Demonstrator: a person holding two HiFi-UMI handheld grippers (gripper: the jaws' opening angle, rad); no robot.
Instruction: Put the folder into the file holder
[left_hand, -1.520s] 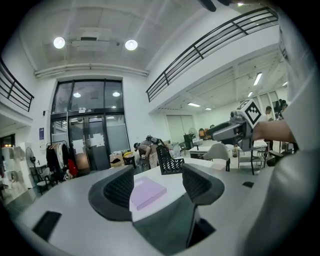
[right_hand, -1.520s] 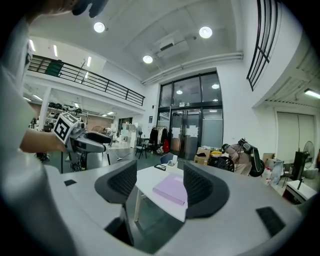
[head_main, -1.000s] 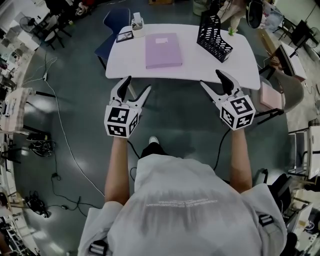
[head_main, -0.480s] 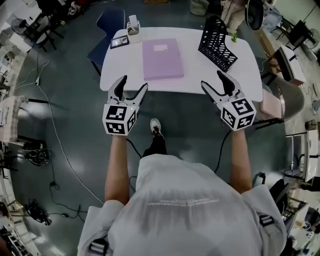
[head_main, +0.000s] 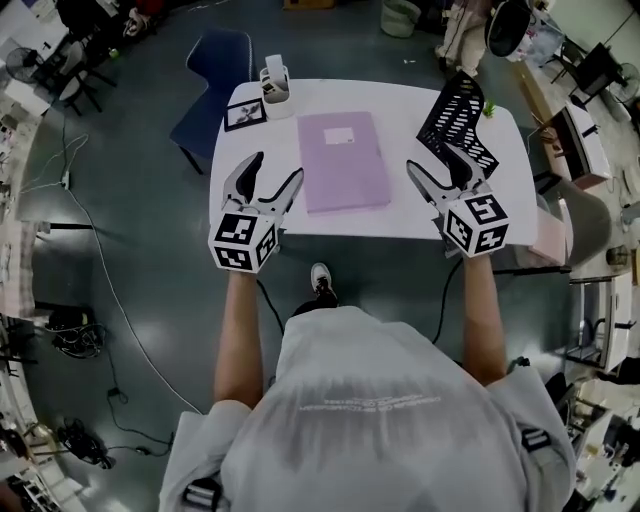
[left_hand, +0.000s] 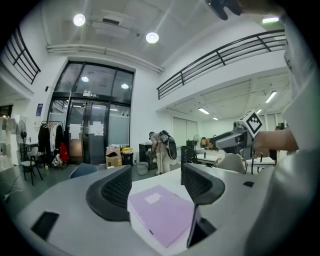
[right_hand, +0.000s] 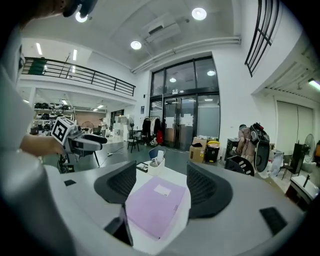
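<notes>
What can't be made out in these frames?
- Holder: in the head view its near end is behind the right gripper. In the left gripper view it is mostly behind a finger.
- Folder label: too small to read in every view.
- Cup contents: too small in the head view.
- Card beside the cup: too small to identify in the head view.

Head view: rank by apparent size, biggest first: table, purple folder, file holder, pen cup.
1. table
2. purple folder
3. black file holder: close to the folder, and the right gripper covers part of it, so this order is unsure
4. white pen cup
</notes>
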